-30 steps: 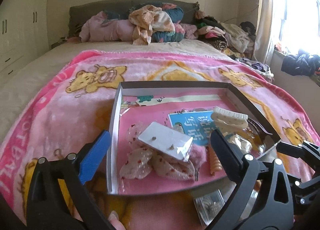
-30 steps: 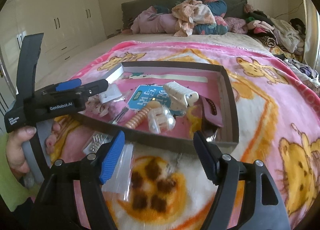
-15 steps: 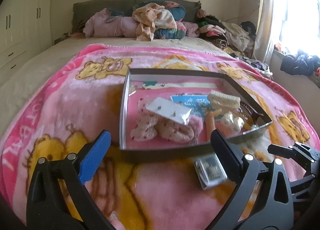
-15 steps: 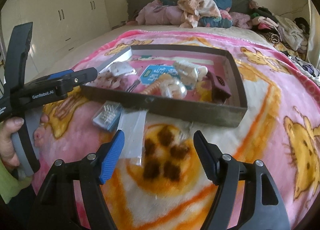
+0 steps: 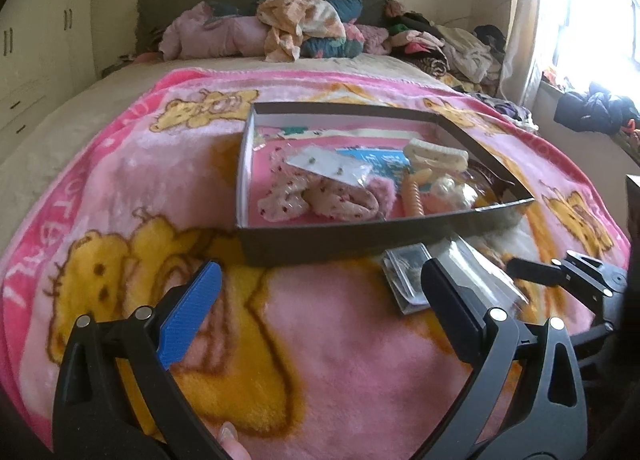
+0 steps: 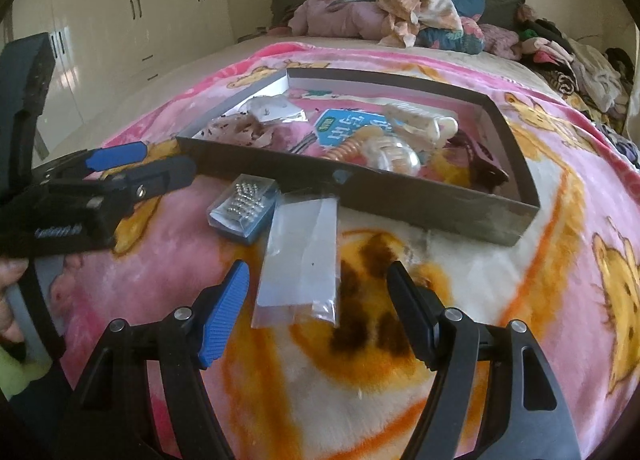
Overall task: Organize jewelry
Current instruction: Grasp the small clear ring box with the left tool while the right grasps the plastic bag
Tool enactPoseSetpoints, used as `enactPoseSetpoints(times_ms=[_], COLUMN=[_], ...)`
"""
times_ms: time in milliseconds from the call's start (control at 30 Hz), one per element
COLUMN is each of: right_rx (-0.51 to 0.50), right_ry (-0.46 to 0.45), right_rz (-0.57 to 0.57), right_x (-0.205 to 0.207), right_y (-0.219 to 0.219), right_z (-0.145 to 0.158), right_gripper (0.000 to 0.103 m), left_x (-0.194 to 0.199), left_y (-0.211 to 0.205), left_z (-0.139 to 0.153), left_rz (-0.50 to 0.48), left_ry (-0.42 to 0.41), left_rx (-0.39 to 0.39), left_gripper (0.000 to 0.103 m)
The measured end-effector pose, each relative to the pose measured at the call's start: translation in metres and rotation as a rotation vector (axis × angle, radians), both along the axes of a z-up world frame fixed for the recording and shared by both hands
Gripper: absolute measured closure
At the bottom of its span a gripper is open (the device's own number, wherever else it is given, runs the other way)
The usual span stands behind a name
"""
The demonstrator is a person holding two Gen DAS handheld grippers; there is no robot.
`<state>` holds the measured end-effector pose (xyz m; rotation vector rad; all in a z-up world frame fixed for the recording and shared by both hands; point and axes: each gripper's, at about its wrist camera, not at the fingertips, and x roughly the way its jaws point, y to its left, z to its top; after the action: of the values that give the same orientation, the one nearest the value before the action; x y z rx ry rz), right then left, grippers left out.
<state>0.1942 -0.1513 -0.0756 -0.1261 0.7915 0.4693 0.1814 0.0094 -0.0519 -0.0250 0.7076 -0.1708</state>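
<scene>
You have pulled both grippers back from the tray [image 6: 400, 204]; your right gripper [image 6: 316, 312], released and empty, now hovers over the clear packet [image 6: 300, 252] lying on the bed beside the bead box [image 6: 244, 212]; your left gripper [image 5: 320, 304] is open too.

Both views ride on my tongs, looking forward and down across the blanket [image 5: 328, 332] toward the headboard. My left camera faces the box [image 5: 360, 234] from its near left corner; my right camera, closer, faces it from the near side. Both share the box, the bag [image 6: 300, 252] and the bead case [image 6: 244, 212].
</scene>
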Motion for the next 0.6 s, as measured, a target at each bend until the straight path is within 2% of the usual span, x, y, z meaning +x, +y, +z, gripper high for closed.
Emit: enactPoseSetpoints(times_ms=[67, 200, 333, 533, 600], right_rx=[-0.019, -0.002, 0.028, 0.050, 0.062], right_ry=[0.007, 0.020, 0.029, 0.027, 0.026], right_rz=[-0.002, -0.004, -0.029, -0.079, -0.095], right_x=[0.004, 0.008, 0.009, 0.004, 0.001], right_y=[0.001, -0.003, -0.017, -0.042, -0.051], right_z=[-0.003, -0.005, -0.004, 0.001, 0.002], right_gripper=[0.048, 0.064, 0.068, 0.068, 0.068], left_x=[0.000, -0.001, 0.004, 0.016, 0.019], left_y=[-0.004, -0.014, -0.027, -0.043, -0.047], left_z=[-0.003, -0.007, -0.013, -0.026, -0.029], left_rz=[-0.015, -0.051, -0.090, -0.113, -0.113], left_ry=[0.016, 0.032, 0.055, 0.117, 0.127], left_rx=[-0.005, -0.016, -0.022, -0.036, -0.037], left_gripper=[0.012, 0.012, 0.012, 0.044, 0.061])
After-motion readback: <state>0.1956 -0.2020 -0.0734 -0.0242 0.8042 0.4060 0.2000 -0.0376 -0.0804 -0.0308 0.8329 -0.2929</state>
